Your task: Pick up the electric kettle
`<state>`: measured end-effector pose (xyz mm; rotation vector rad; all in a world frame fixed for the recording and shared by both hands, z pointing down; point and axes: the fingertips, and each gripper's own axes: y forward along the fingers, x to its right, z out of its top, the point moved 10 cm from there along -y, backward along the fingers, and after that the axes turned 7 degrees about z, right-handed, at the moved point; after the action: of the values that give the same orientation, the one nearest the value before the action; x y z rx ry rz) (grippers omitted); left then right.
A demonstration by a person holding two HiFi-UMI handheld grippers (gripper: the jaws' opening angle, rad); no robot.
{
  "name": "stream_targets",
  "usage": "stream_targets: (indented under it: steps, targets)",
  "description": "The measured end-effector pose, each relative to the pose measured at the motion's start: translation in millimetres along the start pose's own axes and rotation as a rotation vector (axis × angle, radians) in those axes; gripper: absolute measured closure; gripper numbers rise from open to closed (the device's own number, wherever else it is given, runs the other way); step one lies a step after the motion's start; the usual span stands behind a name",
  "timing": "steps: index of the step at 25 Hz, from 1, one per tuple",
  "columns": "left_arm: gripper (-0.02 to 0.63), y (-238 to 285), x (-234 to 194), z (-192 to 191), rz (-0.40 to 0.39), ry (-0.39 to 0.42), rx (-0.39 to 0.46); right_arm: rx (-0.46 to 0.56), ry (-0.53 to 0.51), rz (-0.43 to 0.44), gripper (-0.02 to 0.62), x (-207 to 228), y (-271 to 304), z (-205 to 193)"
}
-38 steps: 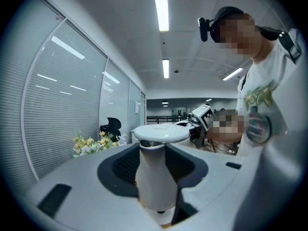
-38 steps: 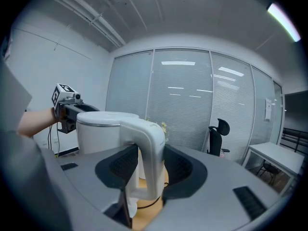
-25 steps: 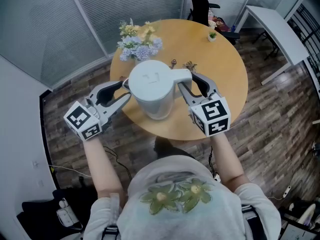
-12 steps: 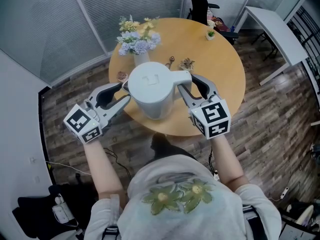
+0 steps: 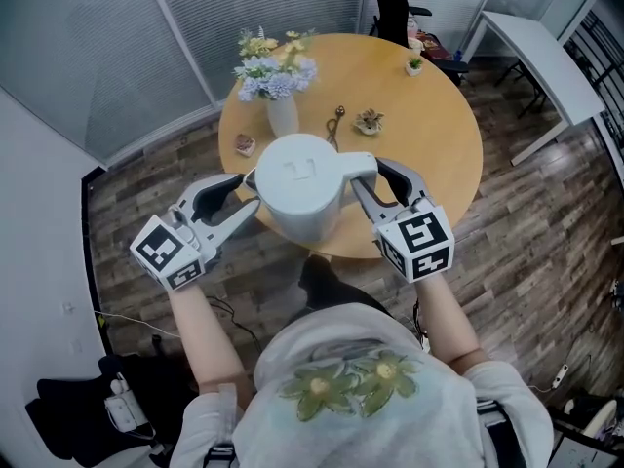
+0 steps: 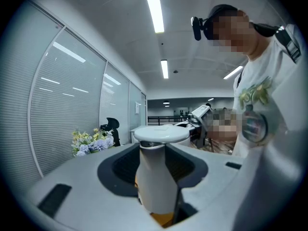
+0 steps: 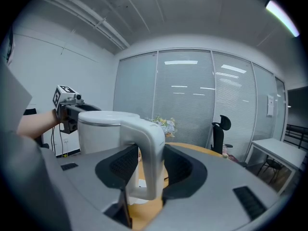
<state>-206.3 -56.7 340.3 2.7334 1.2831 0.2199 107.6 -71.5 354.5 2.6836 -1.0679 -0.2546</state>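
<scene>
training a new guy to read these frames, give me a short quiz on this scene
1. Short answer: which part of the electric kettle sits between the jaws of the right gripper?
2. True or false: the left gripper is open and well clear of the kettle.
3. Fill in: the vase of flowers stands on the round ____.

Key
1. The handle; the jaws are closed on it.
2. False; its jaws are clamped on the kettle's far side.
3. table
</scene>
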Motion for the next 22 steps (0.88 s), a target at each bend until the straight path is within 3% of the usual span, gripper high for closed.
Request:
stream_targets:
  steps: [22]
  targets:
    - [0.439, -27.6, 21.0, -13.5, 0.009, -0.029, -0.007, -0.032, -0.014, 0.002, 0.414, -30.7, -16.5, -5.9]
